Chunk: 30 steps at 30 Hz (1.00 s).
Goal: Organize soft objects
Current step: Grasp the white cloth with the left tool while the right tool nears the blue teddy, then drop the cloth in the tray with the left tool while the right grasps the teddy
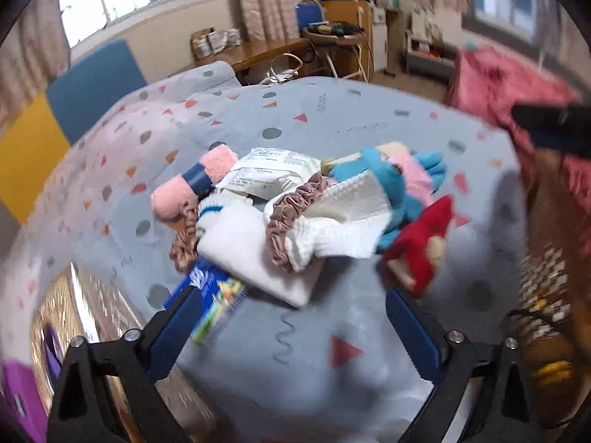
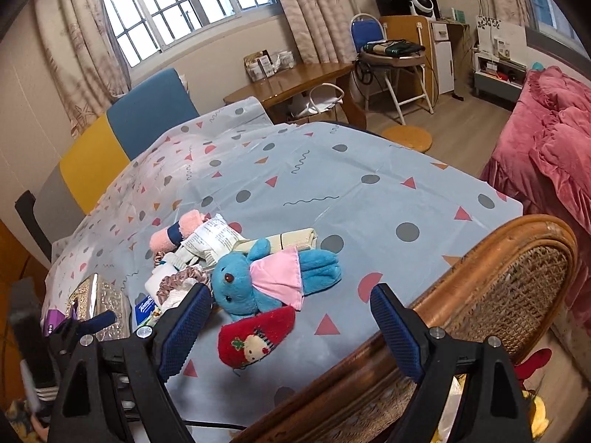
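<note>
Blue plush, pink-skirted, lies just ahead of my right gripper: the blue rabbit toy sits at the near edge of the heap on the counter, and the red pouch with a cartoon face rests almost between my right fingers, a little toward the left one. That gripper stands wide and released, holding nothing.

My left gripper is also spread wide with nothing between its fingers; only patterned cloth shows there. Ahead of it sits the rest of the pile: a white folded towel, a dusty-pink scrunchie looped over it, a pink-and-navy roll farther off to the left, and a white printed packet beyond. A blue tissue pack lies right at my left fingertip.

Trouble, as I judge it, comes from how tangled everything is. The scrunchie drapes over the towel, so closing on either may drag the other along. The tissue pack is close enough to my left finger that a careless reach could shove it sideways. On the right, the pouch lies near the counter's edge beside the rattan chair; a sloppy pinch might knock it off. The left view is blurred, so finer detail there is uncertain.
</note>
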Available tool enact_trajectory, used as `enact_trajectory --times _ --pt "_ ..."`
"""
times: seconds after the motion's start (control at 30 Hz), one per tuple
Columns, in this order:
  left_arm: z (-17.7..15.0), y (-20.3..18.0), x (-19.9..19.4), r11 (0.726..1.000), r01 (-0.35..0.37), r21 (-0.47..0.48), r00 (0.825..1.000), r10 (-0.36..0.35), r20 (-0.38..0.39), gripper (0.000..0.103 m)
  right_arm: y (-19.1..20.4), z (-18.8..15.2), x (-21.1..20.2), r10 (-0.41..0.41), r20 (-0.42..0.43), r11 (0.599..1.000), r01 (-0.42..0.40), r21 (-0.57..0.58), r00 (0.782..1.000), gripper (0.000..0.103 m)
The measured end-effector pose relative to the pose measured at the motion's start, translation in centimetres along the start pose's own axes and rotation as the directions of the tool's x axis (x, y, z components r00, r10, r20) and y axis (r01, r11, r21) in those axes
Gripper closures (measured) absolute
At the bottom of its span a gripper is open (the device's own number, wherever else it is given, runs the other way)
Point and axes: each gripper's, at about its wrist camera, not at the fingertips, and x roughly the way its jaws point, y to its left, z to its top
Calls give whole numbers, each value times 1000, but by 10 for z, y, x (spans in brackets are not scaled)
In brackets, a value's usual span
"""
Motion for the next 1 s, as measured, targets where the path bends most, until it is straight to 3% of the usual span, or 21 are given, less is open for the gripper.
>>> enact_trajectory --times 0.23,0.3,0.37,0.47,0.63,0.83,1.0 --pt "26 -7 23 999 -11 51 997 8 72 8 4 7 17 31 -35 999 -32 -8 999 14" --pt "32 -6 34 999 2 51 998 -6 63 22 6 9 20 35 -39 999 -36 -15 999 14" --pt "36 -7 43 998 43 35 999 -44 28 60 8 10 21 42 -41 999 -43 -22 998 14" --pt "30 -2 35 997 75 -11 996 -74 48 71 12 10 22 42 -47 998 -44 -37 998 14" --pt "19 9 -4 986 117 -118 987 -103 120 72 15 16 22 61 -59 996 -64 -55 996 14" --pt "1 20 -52 959 168 -229 974 -126 186 72 37 29 39 144 -162 982 -161 -98 976 15" --pt "-18 30 -86 932 188 -310 969 -124 215 72 78 30 74 70 -294 951 -153 -270 953 20"
